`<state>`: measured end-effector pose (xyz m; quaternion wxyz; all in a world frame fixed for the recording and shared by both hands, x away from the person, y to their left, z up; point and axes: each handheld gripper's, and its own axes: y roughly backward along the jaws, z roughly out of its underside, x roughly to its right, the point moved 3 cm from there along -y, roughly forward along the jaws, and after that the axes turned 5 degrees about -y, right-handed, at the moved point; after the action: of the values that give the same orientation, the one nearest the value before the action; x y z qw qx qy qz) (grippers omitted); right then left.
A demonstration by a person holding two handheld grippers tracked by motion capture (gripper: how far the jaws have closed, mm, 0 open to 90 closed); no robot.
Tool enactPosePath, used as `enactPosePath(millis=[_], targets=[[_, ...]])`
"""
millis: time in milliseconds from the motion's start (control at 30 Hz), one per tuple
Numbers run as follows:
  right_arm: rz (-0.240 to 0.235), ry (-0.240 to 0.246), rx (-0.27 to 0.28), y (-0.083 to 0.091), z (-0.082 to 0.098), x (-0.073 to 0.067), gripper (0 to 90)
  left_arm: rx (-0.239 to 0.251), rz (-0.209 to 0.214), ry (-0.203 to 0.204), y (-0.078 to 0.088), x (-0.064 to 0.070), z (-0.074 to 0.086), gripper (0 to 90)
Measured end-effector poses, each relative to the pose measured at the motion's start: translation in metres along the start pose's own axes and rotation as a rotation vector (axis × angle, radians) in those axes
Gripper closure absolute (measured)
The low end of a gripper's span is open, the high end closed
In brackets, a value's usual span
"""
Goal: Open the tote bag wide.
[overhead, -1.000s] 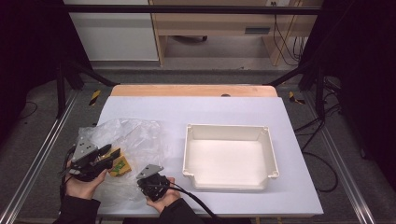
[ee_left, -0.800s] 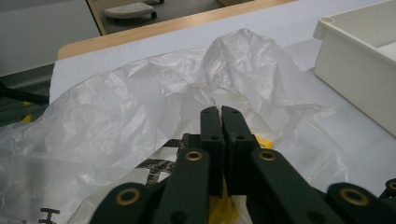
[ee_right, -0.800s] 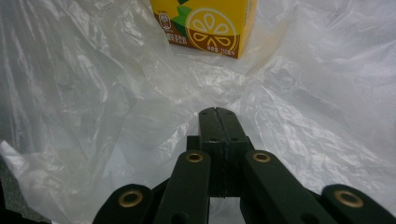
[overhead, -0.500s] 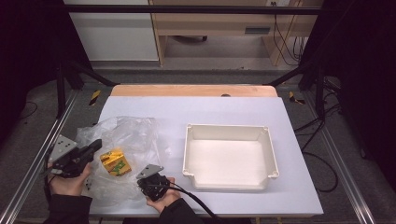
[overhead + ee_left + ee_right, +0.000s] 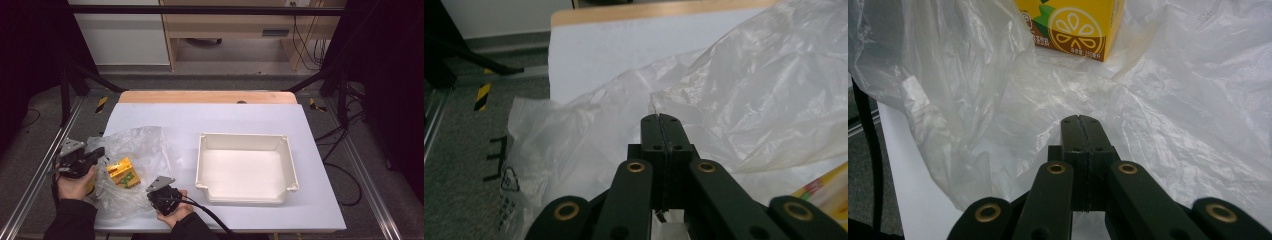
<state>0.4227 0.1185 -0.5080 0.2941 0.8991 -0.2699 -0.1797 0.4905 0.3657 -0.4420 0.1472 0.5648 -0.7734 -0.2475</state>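
place: lab | cues: metal frame rig (image 5: 30, 185), white-topped table (image 5: 240, 120), floor cables (image 5: 345, 150), dark curtains (image 5: 390, 75)

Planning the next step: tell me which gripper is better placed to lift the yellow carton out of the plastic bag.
Probably the right gripper: the yellow carton lies straight ahead of its shut jaws. The left gripper is clamped on a fold of the plastic bag, holding it open.
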Motion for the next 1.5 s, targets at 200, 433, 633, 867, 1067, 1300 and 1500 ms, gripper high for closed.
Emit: enactPosePath(millis=[200,433,633,867,1067,1300,1500], targets=[[0.000,-0.002,-0.011,0.001,0.000,0.000,90.0,-0.066,0.007,-0.021,-0.013,0.001,0.013,90.0],[0.009,0.000,0.020,0.005,-0.003,0.001,87.9,-0.064,0.030,-0.018,-0.013,0.001,0.022,90.0],[-0.026,0.008,0.159,0.029,-0.020,0.001,81.7,-0.053,0.041,-0.013,-0.009,0.003,0.023,90.0],[-0.058,0.033,0.251,0.048,-0.050,-0.011,67.9,-0.046,0.047,-0.009,-0.007,0.004,0.023,90.0],[-0.113,0.040,0.217,0.035,-0.056,-0.028,59.2,-0.053,0.050,-0.016,-0.005,0.004,0.024,90.0],[-0.100,0.086,0.076,0.002,-0.034,-0.038,74.3,-0.050,0.055,-0.021,-0.003,0.005,0.025,90.0],[-0.096,0.073,-0.004,-0.007,-0.018,-0.032,90.0,-0.070,0.060,-0.013,-0.004,0.005,0.027,90.0]])
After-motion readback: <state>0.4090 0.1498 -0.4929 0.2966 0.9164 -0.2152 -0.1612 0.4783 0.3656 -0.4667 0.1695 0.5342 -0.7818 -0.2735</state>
